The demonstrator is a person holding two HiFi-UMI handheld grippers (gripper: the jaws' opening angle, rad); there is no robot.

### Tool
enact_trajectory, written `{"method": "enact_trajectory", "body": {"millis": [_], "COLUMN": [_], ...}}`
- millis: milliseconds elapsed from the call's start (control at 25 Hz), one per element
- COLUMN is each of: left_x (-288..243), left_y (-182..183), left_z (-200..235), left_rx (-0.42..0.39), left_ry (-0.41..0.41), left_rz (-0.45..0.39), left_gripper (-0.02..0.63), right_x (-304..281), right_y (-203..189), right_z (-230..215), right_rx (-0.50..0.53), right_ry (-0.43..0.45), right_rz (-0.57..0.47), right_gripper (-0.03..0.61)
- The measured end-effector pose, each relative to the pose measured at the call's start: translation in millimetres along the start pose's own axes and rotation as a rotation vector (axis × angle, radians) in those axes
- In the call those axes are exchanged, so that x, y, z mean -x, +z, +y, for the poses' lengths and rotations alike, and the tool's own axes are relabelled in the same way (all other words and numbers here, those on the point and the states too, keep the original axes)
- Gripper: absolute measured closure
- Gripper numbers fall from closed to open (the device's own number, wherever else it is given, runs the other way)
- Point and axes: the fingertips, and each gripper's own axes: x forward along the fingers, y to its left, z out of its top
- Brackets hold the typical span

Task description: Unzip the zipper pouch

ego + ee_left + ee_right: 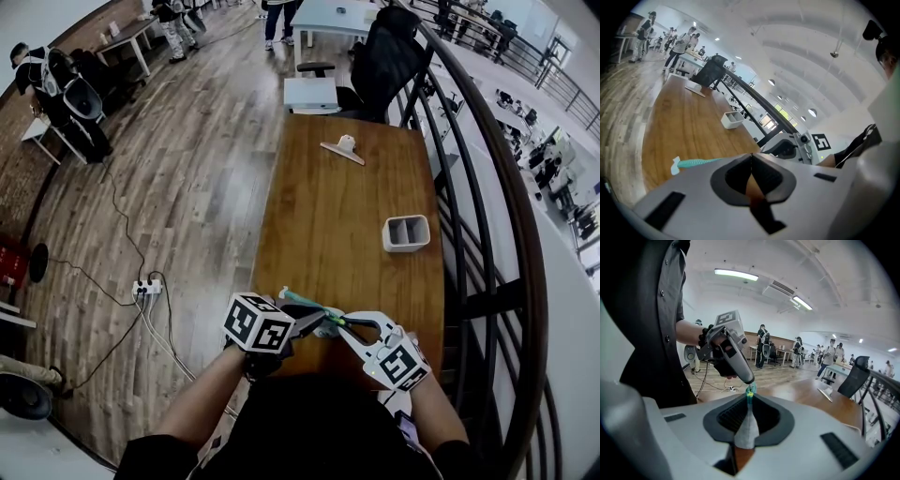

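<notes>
Left gripper (751, 164): jaws pressed together, with nothing visible between the pads in its own view; in the right gripper view its tip touches the teal zipper (305, 302)

Right gripper (748, 416): jaws drawn in on a fold of pale grey fabric, pinching the zipper pouch (746, 430), which rises between the pads toward the teal zipper above

Zipper pouch: held up between the two grippers over the near edge of the wooden table (328, 216); one end of the zipper tape juts out past the left gripper, toward the table's left side

White bin (406, 232): two compartments, upright on the table near its right edge, well apart from the pouch

Flat board (342, 150): lies at the table's far end with a small white object on it; what the object is cannot be made out

Office chair (384, 56): black, just beyond the table's far end

Power strip (147, 287): on the wooden floor to the left of the table, with cables running from it

Railing (469, 187): dark metal, curving along the table's right side
</notes>
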Motion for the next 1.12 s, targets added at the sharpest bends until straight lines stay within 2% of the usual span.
{"method": "enact_trajectory", "body": {"millis": [120,240,480,680,920,1120], "left_x": [1,2,0,0,2,5], "left_y": [0,3,3,0,-2,-3], "left_z": [-1,-3,2,1,2,8], "left_rx": [-0.018,-0.071,-0.129,-0.112,-0.143,-0.114], "left_ry": [0.014,0.047,0.106,0.104,0.136,0.139], "left_rz": [0.005,0.015,0.027,0.019,0.025,0.014], "left_gripper": [0.600,0.600,0.600,0.600,0.600,0.600], "right_x": [1,3,5,8,8,8], "right_y": [0,2,1,-2,-2,-2], "right_z": [1,0,-2,0,1,0], "right_rx": [-0.001,-0.016,0.010,0.001,0.006,0.016], "right_ry": [0.005,0.010,-0.015,-0.019,-0.019,-0.023], "right_rz": [-0.004,-0.012,0.001,-0.002,0.005,0.010], "right_gripper": [0.545,0.545,0.546,0.546,0.546,0.546]}}
